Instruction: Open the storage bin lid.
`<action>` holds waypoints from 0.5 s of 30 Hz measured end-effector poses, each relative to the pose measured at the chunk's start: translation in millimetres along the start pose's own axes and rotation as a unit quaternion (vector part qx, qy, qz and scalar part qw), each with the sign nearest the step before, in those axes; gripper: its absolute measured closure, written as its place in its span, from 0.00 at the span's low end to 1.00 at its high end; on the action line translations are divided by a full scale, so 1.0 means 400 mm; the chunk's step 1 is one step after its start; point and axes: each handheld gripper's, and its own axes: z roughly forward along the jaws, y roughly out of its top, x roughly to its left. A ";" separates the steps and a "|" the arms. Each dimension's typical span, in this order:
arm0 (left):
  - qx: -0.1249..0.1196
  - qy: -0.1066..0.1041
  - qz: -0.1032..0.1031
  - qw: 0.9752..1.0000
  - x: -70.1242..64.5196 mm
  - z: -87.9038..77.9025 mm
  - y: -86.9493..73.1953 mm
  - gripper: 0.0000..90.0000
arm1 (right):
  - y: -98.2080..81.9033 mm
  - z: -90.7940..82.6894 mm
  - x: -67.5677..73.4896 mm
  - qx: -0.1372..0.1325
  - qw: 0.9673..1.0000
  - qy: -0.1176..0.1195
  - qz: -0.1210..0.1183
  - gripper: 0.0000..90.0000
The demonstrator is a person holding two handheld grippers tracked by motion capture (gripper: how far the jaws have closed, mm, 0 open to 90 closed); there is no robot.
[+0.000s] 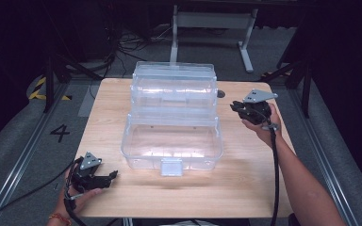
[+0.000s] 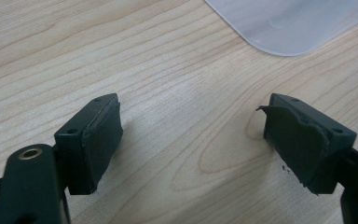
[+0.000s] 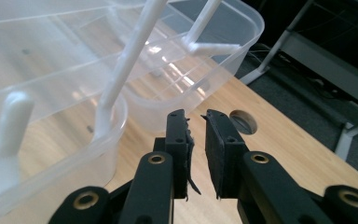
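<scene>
Clear plastic organizer box (image 1: 172,117) sat open in the middle of the wooden table (image 1: 245,188), its tiered trays stepped up and back toward the far edge. Nearest the person, at the near left corner of the table, the left gripper (image 1: 114,175) rested low in the left hand (image 1: 78,195), pointing toward the box's near left corner but well short of it. In the left gripper view its jaws stood wide apart with bare wood grain between them and nothing held; a rounded corner of the box (image 2: 289,23) showed beyond them. A small latch tab (image 1: 171,166) hung at the middle of the box's near wall. Farther back, on the right side, the right hand (image 1: 264,125) held the right gripper (image 1: 234,106) just beside the upper trays, not touching them. In the right gripper view its jaws were nearly together, only a narrow slit between the pads (image 3: 216,149), with nothing caught there. White hinge arms (image 3: 130,56) linked the trays just beyond them. A round hole (image 3: 243,121) in the tabletop lay past the jaws.
</scene>
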 end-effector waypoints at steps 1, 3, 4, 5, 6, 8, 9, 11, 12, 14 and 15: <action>0.001 0.000 0.000 1.000 0.000 0.000 0.000 0.22 | -0.006 -0.003 0.002 0.000 1.000 0.001 -0.001 0.88; 0.000 0.000 -0.001 1.000 -0.001 0.000 0.000 0.22 | -0.018 -0.010 0.005 0.007 1.000 0.005 -0.002 0.87; 0.001 0.000 -0.001 1.000 -0.001 -0.001 0.000 0.22 | -0.025 -0.015 0.005 0.004 1.000 0.005 0.001 0.87; 0.001 0.000 -0.001 1.000 -0.001 -0.001 0.000 0.22 | -0.025 -0.015 0.005 0.004 1.000 0.005 0.001 0.87; 0.001 0.000 -0.001 1.000 -0.001 -0.001 0.000 0.22 | -0.032 -0.019 0.005 0.003 1.000 0.006 0.001 0.87; 0.001 0.000 0.000 1.000 0.000 -0.001 0.000 0.22 | -0.053 -0.031 0.007 0.005 1.000 0.012 0.005 0.86; 0.001 0.000 -0.001 1.000 -0.001 -0.001 -0.001 0.22 | -0.060 -0.036 0.010 0.002 1.000 0.009 0.005 0.86; 0.001 0.000 -0.001 1.000 -0.001 -0.001 -0.001 0.22 | -0.074 -0.046 0.014 0.003 1.000 0.012 0.005 0.85; 0.001 0.000 -0.001 1.000 -0.001 -0.001 -0.001 0.22 | -0.074 -0.046 0.014 0.003 1.000 0.012 0.005 0.85; 0.001 0.000 -0.001 1.000 -0.001 -0.001 -0.001 0.22 | -0.089 -0.056 0.018 0.003 1.000 0.012 0.003 0.85; 0.001 0.000 -0.001 1.000 -0.001 -0.001 0.000 0.22 | -0.096 -0.061 0.020 0.003 1.000 0.012 0.004 0.85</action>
